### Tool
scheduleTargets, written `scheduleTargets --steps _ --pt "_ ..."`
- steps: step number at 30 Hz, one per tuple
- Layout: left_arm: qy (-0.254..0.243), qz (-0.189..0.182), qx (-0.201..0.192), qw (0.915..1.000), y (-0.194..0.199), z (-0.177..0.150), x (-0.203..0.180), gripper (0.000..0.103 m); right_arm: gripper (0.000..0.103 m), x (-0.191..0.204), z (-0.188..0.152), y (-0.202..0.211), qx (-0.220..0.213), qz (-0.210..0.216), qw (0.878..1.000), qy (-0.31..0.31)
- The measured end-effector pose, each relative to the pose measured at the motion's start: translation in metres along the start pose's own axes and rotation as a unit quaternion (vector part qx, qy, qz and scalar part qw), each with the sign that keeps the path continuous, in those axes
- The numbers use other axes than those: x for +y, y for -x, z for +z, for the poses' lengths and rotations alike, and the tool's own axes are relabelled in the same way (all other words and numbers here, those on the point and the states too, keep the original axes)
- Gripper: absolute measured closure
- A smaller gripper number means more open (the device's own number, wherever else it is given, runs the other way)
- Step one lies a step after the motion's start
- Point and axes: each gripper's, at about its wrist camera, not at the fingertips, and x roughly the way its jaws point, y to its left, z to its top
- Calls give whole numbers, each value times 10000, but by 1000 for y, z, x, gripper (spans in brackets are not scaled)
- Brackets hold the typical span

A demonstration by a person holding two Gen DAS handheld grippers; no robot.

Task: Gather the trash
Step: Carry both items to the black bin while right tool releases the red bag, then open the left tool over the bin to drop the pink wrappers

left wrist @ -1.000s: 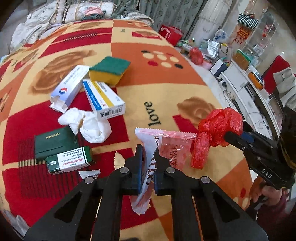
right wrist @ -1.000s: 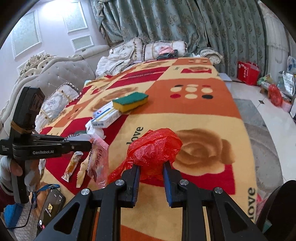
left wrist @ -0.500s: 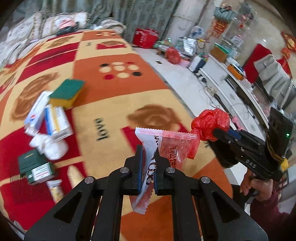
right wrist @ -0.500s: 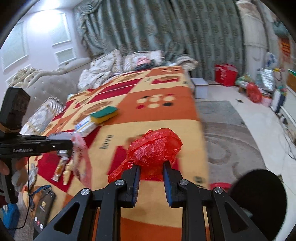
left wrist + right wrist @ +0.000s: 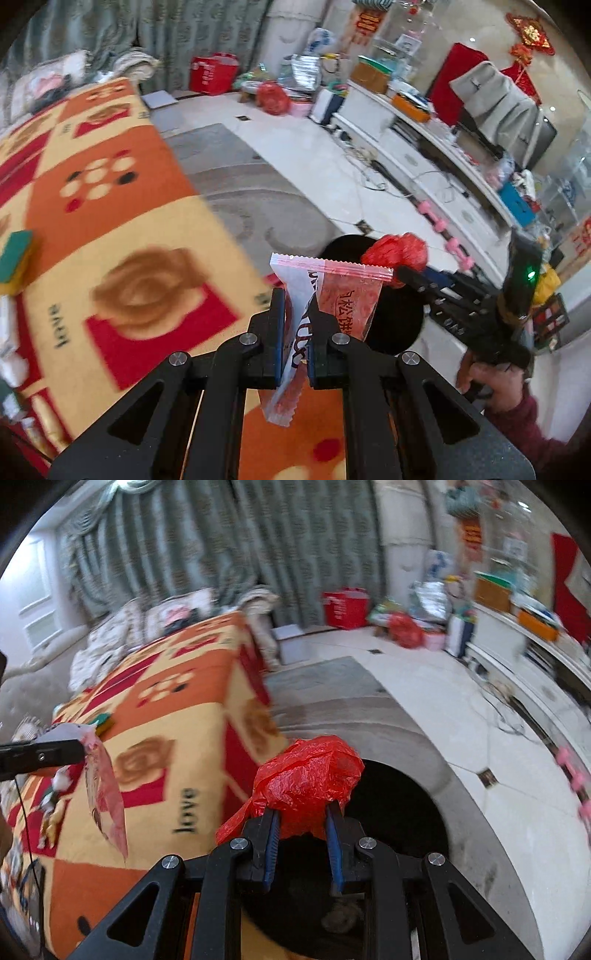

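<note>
A pink-and-white snack wrapper [image 5: 325, 295] is pinched upright between the closed fingers of the left gripper [image 5: 294, 328], held over the edge of the patterned blanket [image 5: 155, 236]. Just beyond and below it, a black trash bin [image 5: 399, 812] is seen on the floor; what lies inside is too dark to tell. A crumpled red plastic bag [image 5: 310, 779] is clamped by the right gripper [image 5: 301, 845] above the bin's mouth. Farther left, a green-and-yellow sponge [image 5: 14, 254] is left on the blanket. Beyond, a grey rug [image 5: 258, 206], a white low cabinet [image 5: 424, 155] and a red bag [image 5: 212, 74] by the curtains are seen
</note>
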Motion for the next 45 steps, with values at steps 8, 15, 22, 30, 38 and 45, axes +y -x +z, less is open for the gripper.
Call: scheduleTargets --steps 8,15,22,30,38,45 --pt "-84 -477 190 9986 -34 16 -30 88 40 -37 -6 13 -108 -158 9984 -526" --pt "23 -283 119 9995 -10 9 -4 77 40 -12 -2 12 -112 -138 9998 -117" --pt "307 -463 10 9985 -1 8 10 77 40 20 4 20 -219 607 9979 -74" --pt "152 33 170 9997 -8 -16 25 53 40 45 -8 13 77 884 9954 359" --pt "-34 707 1022 9922 -75 -49 29 51 40 23 -12 8 -3 879 9961 -112" --pt "-347 559 1081 9920 -84 -58 16 92 40 -1 -11 11 -75 728 9969 -303"
